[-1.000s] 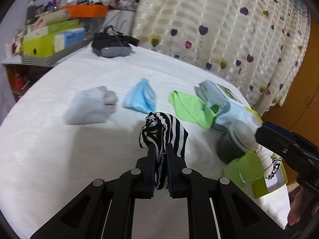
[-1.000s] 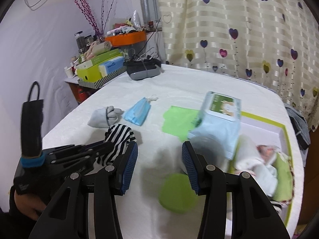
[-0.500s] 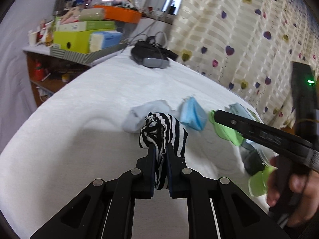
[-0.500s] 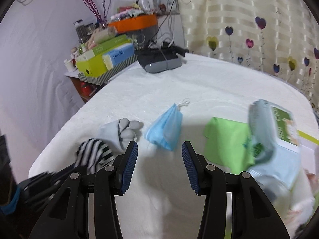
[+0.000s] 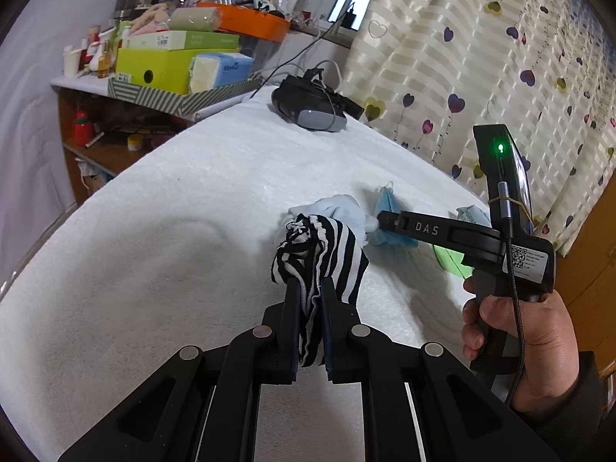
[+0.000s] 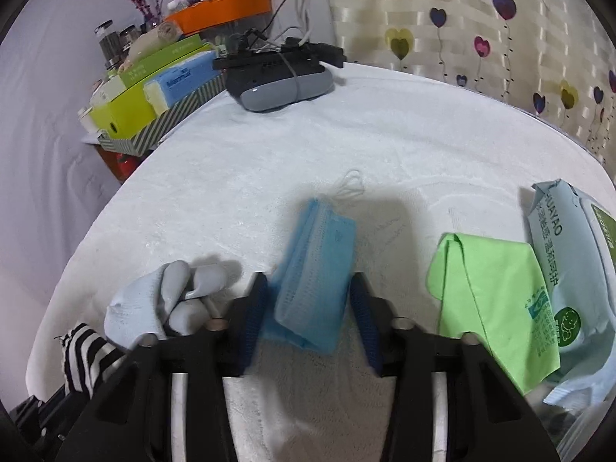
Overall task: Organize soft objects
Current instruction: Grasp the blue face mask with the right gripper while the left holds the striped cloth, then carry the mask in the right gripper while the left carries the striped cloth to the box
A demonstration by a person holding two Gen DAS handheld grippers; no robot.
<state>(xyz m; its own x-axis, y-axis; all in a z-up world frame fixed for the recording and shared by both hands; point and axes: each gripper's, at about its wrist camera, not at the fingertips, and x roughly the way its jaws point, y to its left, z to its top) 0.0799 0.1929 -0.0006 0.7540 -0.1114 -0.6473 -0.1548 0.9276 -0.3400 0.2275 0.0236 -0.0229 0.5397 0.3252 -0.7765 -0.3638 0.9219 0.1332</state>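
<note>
The left gripper (image 5: 311, 300) pinches a striped sock (image 5: 321, 248) tight, held up over the white bed (image 5: 173, 211). The right gripper (image 6: 308, 308) is closing its jaws around a blue mask (image 6: 313, 269) that lies between them on the bed.
</note>
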